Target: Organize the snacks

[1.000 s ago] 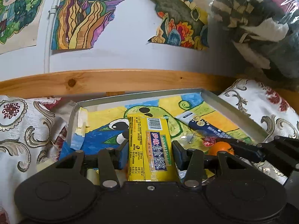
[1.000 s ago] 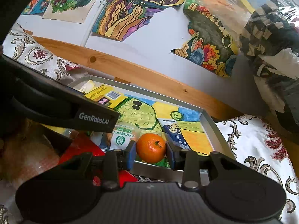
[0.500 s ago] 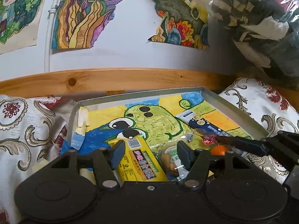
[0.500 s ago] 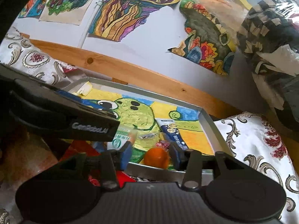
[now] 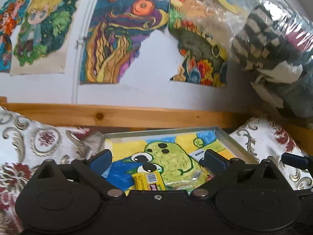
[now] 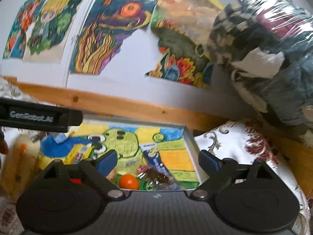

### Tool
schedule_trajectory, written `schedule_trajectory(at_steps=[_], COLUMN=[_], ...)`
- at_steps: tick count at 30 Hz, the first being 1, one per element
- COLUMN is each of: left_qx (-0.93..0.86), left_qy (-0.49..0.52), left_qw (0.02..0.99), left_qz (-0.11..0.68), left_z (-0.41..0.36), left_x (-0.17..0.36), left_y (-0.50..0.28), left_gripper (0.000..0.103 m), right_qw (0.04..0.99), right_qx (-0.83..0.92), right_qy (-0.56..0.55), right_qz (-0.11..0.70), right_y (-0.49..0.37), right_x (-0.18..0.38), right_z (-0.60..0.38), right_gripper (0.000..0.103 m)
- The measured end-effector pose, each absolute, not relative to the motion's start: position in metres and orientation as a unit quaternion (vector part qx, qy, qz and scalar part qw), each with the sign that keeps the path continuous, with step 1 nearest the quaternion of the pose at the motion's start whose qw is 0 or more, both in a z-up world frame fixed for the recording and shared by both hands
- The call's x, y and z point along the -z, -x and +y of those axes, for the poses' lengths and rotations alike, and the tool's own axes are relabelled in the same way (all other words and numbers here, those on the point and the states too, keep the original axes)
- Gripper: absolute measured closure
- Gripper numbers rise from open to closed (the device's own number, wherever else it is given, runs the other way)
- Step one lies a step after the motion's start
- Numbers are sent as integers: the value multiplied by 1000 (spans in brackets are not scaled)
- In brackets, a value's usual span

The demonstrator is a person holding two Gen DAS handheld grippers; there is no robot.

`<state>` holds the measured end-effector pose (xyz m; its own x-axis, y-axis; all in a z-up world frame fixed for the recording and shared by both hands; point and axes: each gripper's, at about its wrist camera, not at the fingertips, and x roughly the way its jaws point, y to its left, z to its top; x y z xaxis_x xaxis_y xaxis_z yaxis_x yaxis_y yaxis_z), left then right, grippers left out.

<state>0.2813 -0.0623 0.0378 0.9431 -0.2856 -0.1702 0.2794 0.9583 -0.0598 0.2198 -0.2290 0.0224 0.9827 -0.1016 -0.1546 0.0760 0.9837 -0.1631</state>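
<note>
Crayon drawings covered the wall behind the tray (image 5: 230,143). My left gripper (image 5: 158,159) and right gripper (image 6: 157,157) both gaped wide, empty; yellow snack bar (image 5: 147,181) and orange (image 6: 129,182) lay in the tray.

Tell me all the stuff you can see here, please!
tray: one, grey metal, lined with a green cartoon drawing, on the cloth
yellow pack: one, lying in the tray
orange: one, in the tray's near edge
blue packet: one, in the tray's right half
clear wrappers: a few, in the tray, count unclear
drawings: several, colourful, on the white wall
cloth: white, red and gold pattern
plastic bag: one, clear, holding clothes, upper right
left gripper: jaws open, empty
right gripper: jaws open, empty
</note>
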Motion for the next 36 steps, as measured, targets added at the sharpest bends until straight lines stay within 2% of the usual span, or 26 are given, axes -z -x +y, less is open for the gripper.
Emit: schedule_trajectory(at_steps=[5, 22, 36], left_qx=[119, 74, 76], left_qy=[14, 15, -9], left_qw=[989, 990, 977], left_qz=[82, 119, 201], left_z=[-53, -22, -8], left_x=[-50, -47, -13], left_y=[-250, -143, -86], left_gripper=[1, 1, 1], right_qw=[995, 995, 977], right_qx=[39, -19, -72], right_qy=[57, 43, 67], right_qz=[66, 93, 192], right_y=[-196, -109, -64], right_x=[-38, -58, -44], right_z=[-238, -247, -246], right_gripper=[0, 0, 0])
